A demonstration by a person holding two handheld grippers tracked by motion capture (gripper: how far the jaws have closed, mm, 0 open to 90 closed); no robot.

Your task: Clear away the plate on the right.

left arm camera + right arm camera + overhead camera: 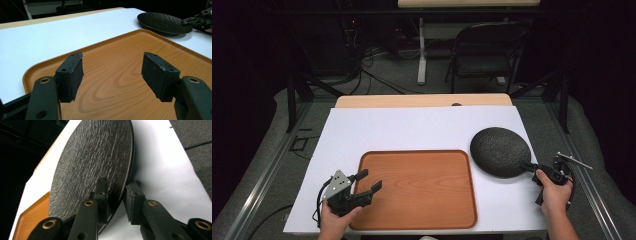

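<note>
At the lower left of the high view the left gripper (371, 182) hangs over the near-left corner of the wooden tray (422, 210), its jaws spread wide with nothing between them (the left gripper view shows only bare wood grain in the gap). At the lower right the right gripper (528, 166) pinches the near rim of the black plate (500, 151), one jaw over the textured face and one under the edge. The plate sits right of centre on the white board (412, 130), just beside the tray's far-right corner; it is a slightly oval disc, its long axis running from lower right to upper left. Beyond the table stands a folding chair (484, 52).
</note>
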